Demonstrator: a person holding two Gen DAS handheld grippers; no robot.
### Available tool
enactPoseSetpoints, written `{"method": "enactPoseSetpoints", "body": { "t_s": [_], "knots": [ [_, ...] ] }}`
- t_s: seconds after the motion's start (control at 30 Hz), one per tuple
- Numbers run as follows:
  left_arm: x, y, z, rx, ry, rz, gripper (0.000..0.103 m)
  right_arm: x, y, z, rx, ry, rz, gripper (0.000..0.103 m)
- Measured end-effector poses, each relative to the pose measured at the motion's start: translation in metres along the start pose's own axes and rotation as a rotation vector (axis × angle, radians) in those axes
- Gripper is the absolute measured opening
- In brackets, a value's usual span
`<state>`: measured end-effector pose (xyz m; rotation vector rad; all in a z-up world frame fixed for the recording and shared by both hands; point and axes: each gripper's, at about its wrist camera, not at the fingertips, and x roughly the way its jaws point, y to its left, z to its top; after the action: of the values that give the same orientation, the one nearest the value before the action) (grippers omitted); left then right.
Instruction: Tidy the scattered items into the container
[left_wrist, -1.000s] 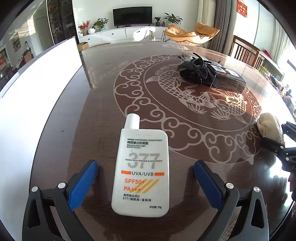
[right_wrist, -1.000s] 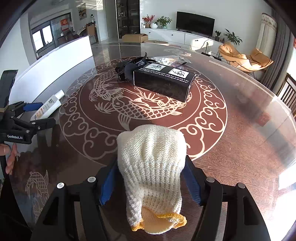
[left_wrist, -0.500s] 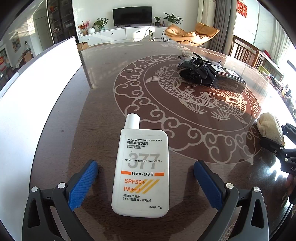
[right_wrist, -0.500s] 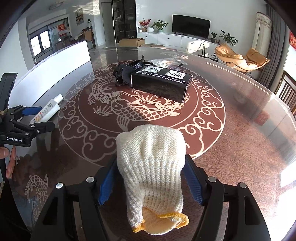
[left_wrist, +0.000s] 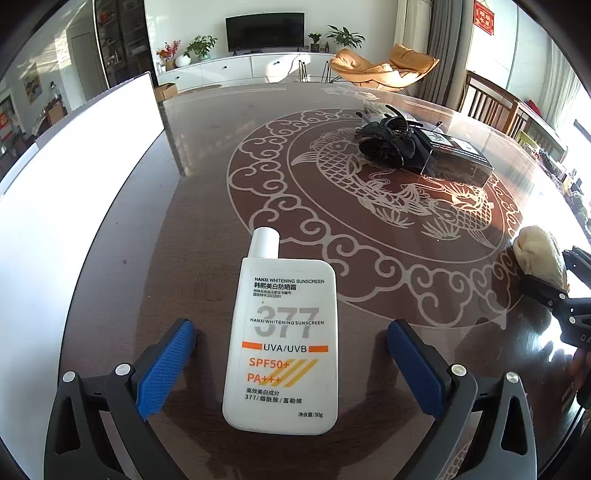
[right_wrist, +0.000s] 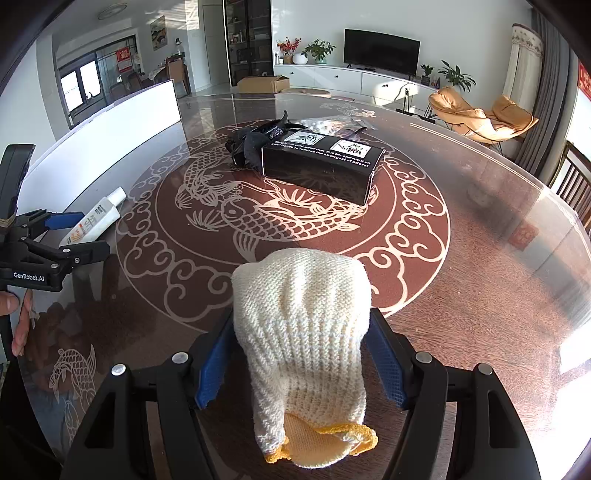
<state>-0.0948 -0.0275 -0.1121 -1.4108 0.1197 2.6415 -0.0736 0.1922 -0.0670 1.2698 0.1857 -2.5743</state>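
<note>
A white sunscreen bottle (left_wrist: 282, 343) lies flat on the table between the blue pads of my left gripper (left_wrist: 291, 358), which is open and clear of its sides. It also shows in the right wrist view (right_wrist: 94, 221). My right gripper (right_wrist: 301, 350) is shut on a cream knitted glove (right_wrist: 303, 321) with a yellow cuff, held above the table. The glove also shows in the left wrist view (left_wrist: 539, 254). A white container wall (left_wrist: 85, 155) stands along the table's left side.
A black box (right_wrist: 321, 166) and a black tangled item (right_wrist: 251, 142) lie on the round glass-topped table (right_wrist: 480, 277) near its middle. A clear plastic bag (right_wrist: 328, 123) lies behind the box. Chairs stand at the right edge.
My right gripper has risen slightly with the glove in it. The left gripper and the sunscreen bottle have not moved.
</note>
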Motion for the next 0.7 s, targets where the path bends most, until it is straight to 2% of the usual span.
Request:
{"method": "enactPoseSetpoints", "body": {
  "t_s": [0.7],
  "knots": [
    [0.0002, -0.0001, 0.0002, 0.0, 0.0, 0.0, 0.103, -0.0001, 0.0, 0.0, 0.0, 0.0, 0.0, 0.07]
  ]
}}
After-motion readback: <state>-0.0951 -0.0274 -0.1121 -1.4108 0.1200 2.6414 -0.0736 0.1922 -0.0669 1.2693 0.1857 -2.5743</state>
